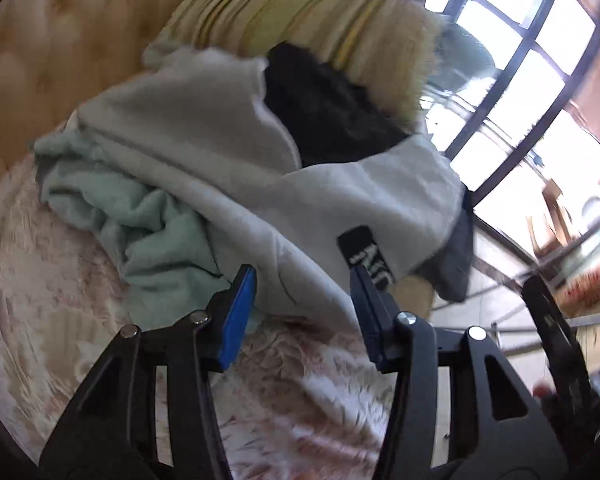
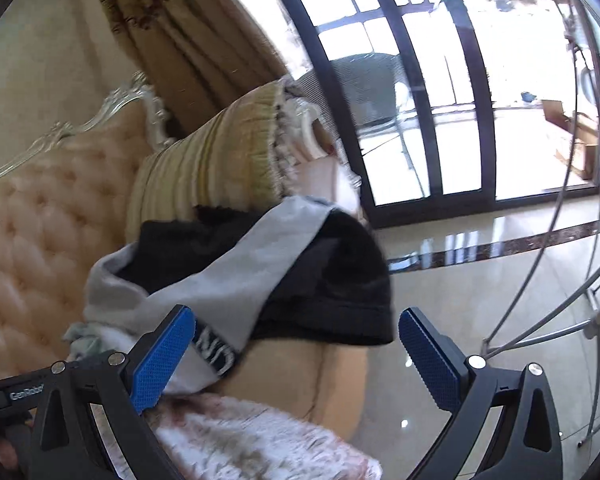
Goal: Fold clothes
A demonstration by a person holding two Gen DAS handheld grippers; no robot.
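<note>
Your left gripper [image 1: 302, 276] stood with its jaws spread wide and nothing between the blue pads; it hung just above the patterned seat cover [image 1: 80, 320], right at the near hem of the grey garment [image 1: 204, 168]. That garment lay heaped on the sofa seat, draped over a pale green cloth [image 1: 140, 224] on its left and a black garment [image 1: 324, 104] behind it. Its black label [image 1: 366, 254] sat at the lower right edge, just beside your right-hand pad.

Your right gripper [image 2: 296, 336] was likewise spread wide and held nothing. Its left pad overlapped the grey garment's labelled corner [image 2: 216, 354]; whether they touched, you could not tell. The black garment [image 2: 332, 280] hung over the sofa's front edge [image 2: 332, 384], with its hem in the air above the glossy floor [image 2: 480, 280].

The pile was hemmed in by the tufted backrest [image 1: 60, 40] and the striped cushion [image 2: 220, 156]. Open room lay on the window side, toward the floor, where thin metal tubing [image 2: 540, 300] curved close to your right pad.
</note>
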